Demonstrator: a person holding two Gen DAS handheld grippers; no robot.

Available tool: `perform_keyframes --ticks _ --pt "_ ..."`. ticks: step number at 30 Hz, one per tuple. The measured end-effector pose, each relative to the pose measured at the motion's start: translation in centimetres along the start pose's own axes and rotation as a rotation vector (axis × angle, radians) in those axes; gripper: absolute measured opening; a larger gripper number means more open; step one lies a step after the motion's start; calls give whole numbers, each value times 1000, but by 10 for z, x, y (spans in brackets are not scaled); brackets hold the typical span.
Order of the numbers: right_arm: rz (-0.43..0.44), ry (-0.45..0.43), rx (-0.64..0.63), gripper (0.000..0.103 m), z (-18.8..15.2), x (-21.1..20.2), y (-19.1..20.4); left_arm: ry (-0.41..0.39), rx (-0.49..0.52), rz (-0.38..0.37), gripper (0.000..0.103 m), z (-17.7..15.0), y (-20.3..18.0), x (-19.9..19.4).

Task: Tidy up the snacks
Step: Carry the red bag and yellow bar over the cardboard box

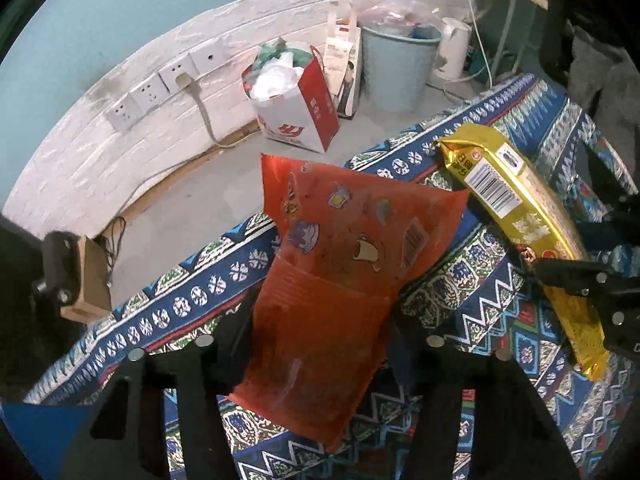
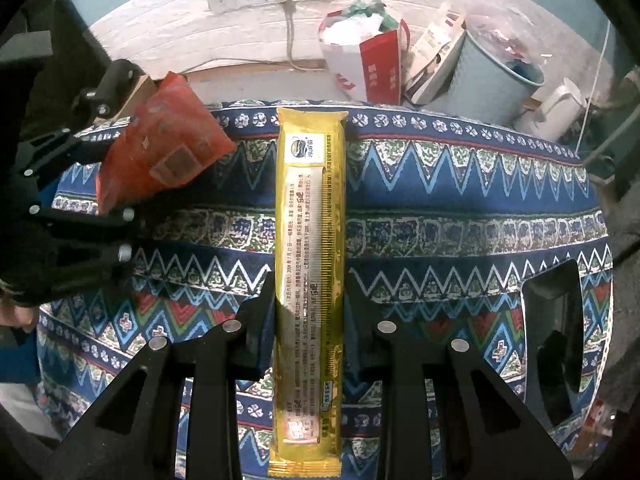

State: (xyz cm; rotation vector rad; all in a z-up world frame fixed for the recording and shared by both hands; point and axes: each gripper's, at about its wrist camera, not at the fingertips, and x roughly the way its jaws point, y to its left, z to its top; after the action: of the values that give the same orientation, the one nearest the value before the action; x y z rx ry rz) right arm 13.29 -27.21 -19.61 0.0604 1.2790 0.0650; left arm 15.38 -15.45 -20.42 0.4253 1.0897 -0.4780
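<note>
The right gripper (image 2: 310, 312) is clamped on a long gold snack pack (image 2: 311, 264), its fingers pressed against both long sides near the pack's lower half, so the pack runs straight away from the camera over the patterned cloth (image 2: 460, 208). The left gripper (image 1: 320, 320) has an orange snack bag (image 1: 340, 264) between its fingers; the bag's lower part sits in the narrowed jaws and looks pinched there, while its upper part fans out over the far edge of the cloth. Seen from the left wrist, the gold pack lies to the right of the orange bag, the two nearly touching at the corners. Beyond the cloth's far edge is a grey floor, and on it a red and white paper bag (image 1: 296, 108) stuffed with wrappers, a pale blue bucket (image 1: 396, 68) just beside it, and a white kettle (image 1: 452, 46) past the bucket. Behind these runs a white wall with a row of sockets (image 1: 160, 88).
</note>
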Motion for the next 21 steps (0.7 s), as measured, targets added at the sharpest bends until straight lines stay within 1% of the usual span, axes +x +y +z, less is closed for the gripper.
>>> perform_keyframes --ticks 1,3,5,13,16,21 --pt "-1 -2 -2 27 0 -1 1 -5 -3 5 48 0 2 -2" --pt "-1 -6 -4 27 0 -3 3 -12 -8 6 42 -1 3 -6" --pt "-2 -12 -6 27 0 -6 4 -11 -12 18 39 -2 3 -9" --pt "-3 -40 -31 27 0 -21 12 -16 -48 96 37 -20 5 -30" --pt "-6 -55 -51 27 0 -30 18 -12 -75 103 36 -28 7 -42" --pt "-8 -77 -82 27 -2 -44 31 -35 -96 120 36 -39 8 -69"
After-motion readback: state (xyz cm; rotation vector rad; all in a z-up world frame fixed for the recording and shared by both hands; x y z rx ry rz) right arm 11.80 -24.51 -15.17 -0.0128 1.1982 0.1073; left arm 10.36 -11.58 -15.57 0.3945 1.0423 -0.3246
